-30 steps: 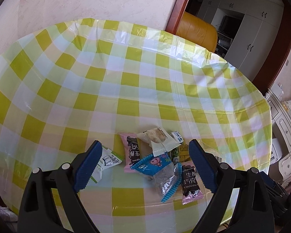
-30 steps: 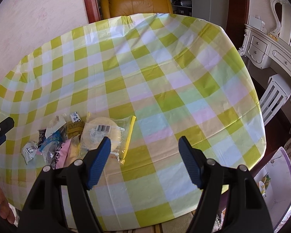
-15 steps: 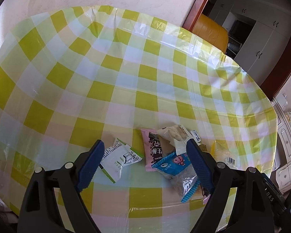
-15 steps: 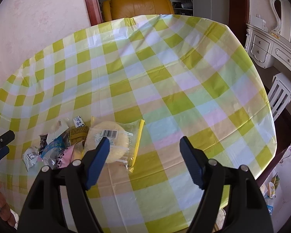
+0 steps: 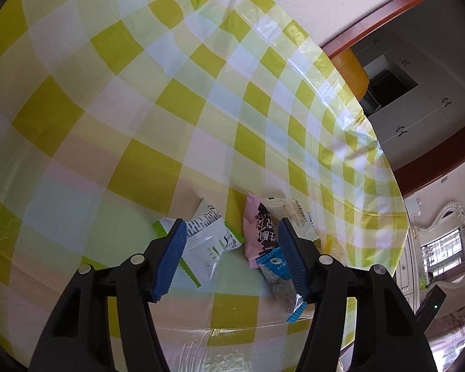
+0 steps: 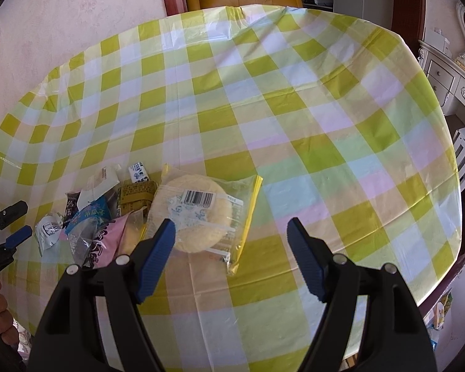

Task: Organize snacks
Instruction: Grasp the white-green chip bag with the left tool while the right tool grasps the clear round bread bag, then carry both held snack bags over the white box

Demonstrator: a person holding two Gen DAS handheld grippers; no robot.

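Left wrist view: the left tongs (image 5: 229, 248) have dropped toward the desk's (image 5: 139, 108) near edge and their jaws have just been closing, yet stay spread, straddling the white-green packet (image 5: 209, 241) and pink packet (image 5: 259, 232); a pick-up looks imminent.

Right wrist view: right tongs (image 6: 229, 235) spread and empty above one round cake bag (image 6: 198, 214); roughly seven smaller snacks are heaped beside it.
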